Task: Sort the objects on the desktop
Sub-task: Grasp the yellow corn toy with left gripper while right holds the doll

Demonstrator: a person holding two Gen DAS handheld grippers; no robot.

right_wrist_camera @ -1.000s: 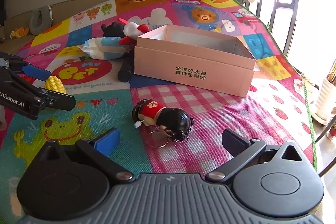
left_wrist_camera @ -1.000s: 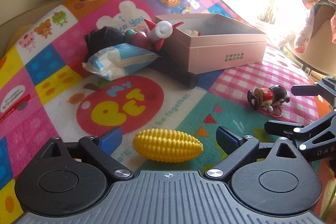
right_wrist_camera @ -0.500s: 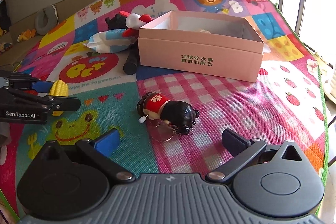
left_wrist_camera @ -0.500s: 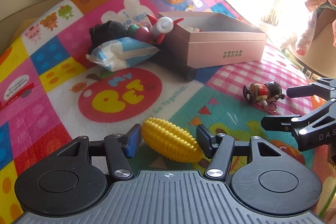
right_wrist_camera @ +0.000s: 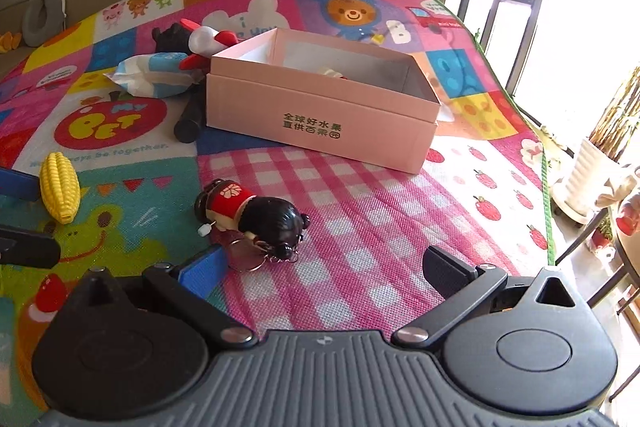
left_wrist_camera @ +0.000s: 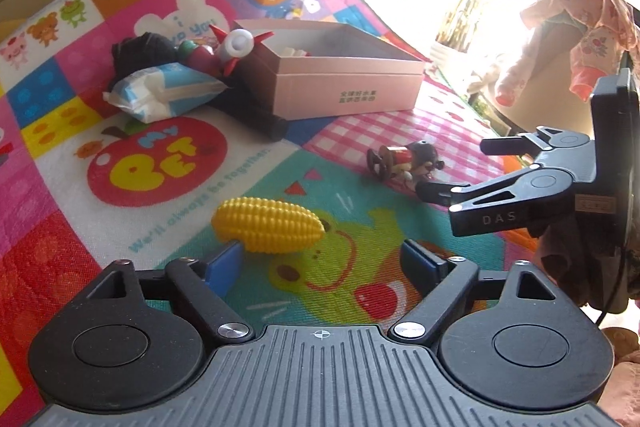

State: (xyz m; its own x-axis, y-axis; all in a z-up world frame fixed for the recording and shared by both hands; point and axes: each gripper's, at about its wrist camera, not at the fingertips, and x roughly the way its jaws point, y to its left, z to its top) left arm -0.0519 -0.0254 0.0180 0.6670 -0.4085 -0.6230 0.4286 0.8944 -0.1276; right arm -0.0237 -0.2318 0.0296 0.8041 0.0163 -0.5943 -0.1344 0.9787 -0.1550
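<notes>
Left fingers (left_wrist_camera: 223,269) spread wide; corn (left_wrist_camera: 267,230) lies just beyond the left one, bare mat (left_wrist_camera: 344,267) between. Right fingers (right_wrist_camera: 204,269): doll (right_wrist_camera: 256,217) just ahead-left, open mat toward box (right_wrist_camera: 320,119).

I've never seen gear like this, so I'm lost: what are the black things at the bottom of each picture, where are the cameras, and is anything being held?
No robot here: a person holds a two-finger gripper in each hand, with a camera on each looking along its fingers. One picture comes from the left gripper, the other from the right gripper. Both are open and hold nothing. On the colourful mat lie a yellow toy corn, just ahead of the left gripper's left finger, a small doll in front of the right gripper, a pink box, and beside it a tissue pack among other toys.
</notes>
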